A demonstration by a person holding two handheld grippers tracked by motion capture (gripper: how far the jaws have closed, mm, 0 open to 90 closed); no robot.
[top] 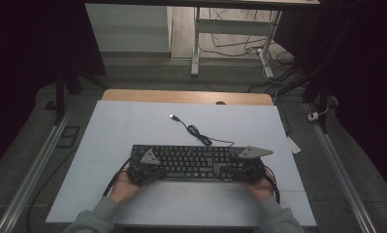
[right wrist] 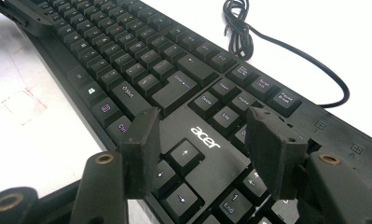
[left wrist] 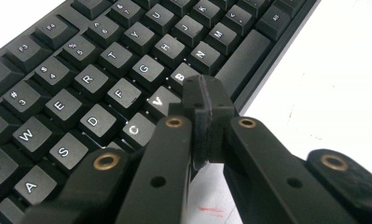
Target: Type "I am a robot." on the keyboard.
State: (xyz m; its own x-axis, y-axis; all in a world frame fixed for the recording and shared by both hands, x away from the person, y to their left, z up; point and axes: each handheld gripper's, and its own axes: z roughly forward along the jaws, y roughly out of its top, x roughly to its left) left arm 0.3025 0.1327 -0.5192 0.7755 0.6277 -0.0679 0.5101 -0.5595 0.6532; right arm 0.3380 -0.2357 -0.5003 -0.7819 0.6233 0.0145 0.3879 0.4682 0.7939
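The black Acer keyboard (top: 191, 162) lies under both grippers: the left gripper (left wrist: 204, 100) has its jaws pressed together, tips just over the B key (left wrist: 183, 74), while the right gripper (right wrist: 202, 140) holds its jaws spread, straddling the arrow keys (right wrist: 183, 156).

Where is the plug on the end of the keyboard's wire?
In the high view, the plug lies on the white board, beyond the keyboard, toward the table's far edge.

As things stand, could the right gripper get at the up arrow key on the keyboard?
Probably yes. The right gripper stands open just over the keyboard, and the up arrow key lies bare between its jaws with nothing on top. The left gripper is shut at the far end, out of the way.
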